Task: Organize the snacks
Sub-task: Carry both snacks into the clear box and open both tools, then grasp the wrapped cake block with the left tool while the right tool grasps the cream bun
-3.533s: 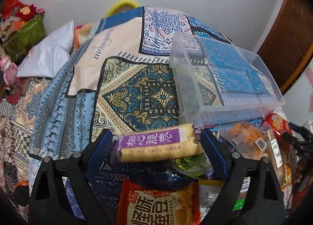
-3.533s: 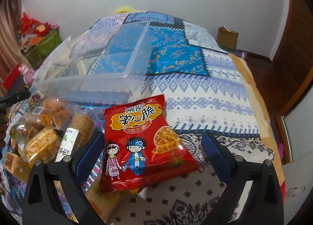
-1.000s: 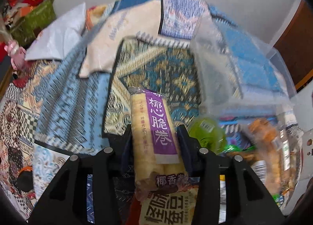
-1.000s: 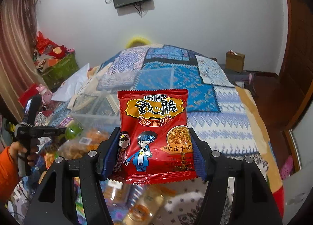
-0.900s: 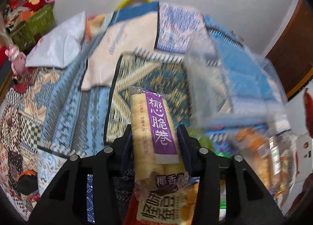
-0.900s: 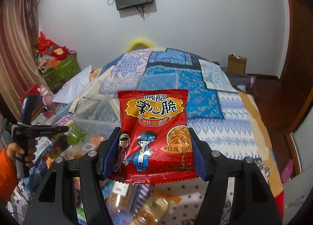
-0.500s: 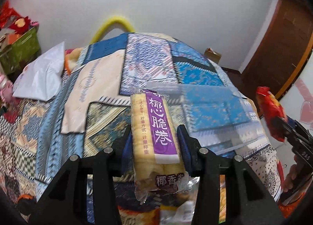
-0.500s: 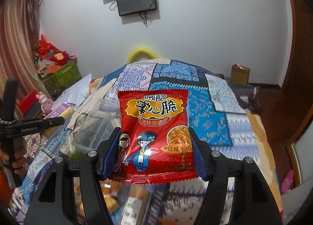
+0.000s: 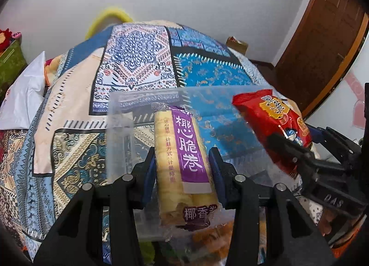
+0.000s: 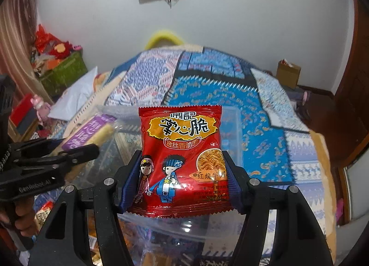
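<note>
Above the clear plastic bin on the bed, the left tongs pinch a long yellow wafer roll pack with a purple label, its blue pads pressed against both long sides. The pack points away from the camera, its far end over the bin's near half and its crimped near end sticking out behind the pads. To the right of the bin's middle, the right tongs come in from the side, holding a red noodle snack bag tilted over the bin's right part.

In the right wrist view, the right tongs clamp the red noodle snack bag by its 2 side edges, label upright and facing the camera, held off the bin with the bin's far wall showing behind it. To the left of the bag, the left tongs reach in with the wafer roll pack over the bin's left side, and a hand grips the handle below.

In front of the bin, more wrapped snacks lie in a heap on the bed, partly hidden by the tongs. Left of the bin lies a white pillow.
</note>
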Demonstrator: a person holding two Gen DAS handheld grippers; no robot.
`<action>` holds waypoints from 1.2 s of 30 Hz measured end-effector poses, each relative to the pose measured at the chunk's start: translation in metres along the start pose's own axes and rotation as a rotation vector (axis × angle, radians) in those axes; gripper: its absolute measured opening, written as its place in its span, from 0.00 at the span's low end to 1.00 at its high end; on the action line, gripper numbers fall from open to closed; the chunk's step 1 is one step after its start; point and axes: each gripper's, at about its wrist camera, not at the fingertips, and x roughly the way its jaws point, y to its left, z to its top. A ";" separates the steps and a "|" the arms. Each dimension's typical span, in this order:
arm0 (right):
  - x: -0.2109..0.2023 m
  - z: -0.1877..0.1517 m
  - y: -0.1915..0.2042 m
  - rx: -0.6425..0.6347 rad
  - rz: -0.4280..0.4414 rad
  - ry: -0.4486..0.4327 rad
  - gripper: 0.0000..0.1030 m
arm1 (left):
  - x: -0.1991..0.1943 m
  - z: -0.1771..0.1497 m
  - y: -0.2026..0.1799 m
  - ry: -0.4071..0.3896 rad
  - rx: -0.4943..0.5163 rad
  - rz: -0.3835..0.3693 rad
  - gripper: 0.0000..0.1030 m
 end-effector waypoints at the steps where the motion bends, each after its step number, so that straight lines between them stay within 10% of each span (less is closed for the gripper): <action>1: 0.005 -0.001 0.002 -0.013 -0.007 0.015 0.60 | 0.004 0.001 0.000 0.003 0.001 0.000 0.43; 17: 0.025 -0.008 0.004 -0.030 -0.045 0.101 0.64 | 0.011 -0.005 -0.002 0.019 0.020 0.049 0.48; 36: -0.123 -0.021 0.011 0.005 -0.029 -0.139 0.74 | -0.150 -0.041 -0.025 -0.204 0.053 0.065 0.69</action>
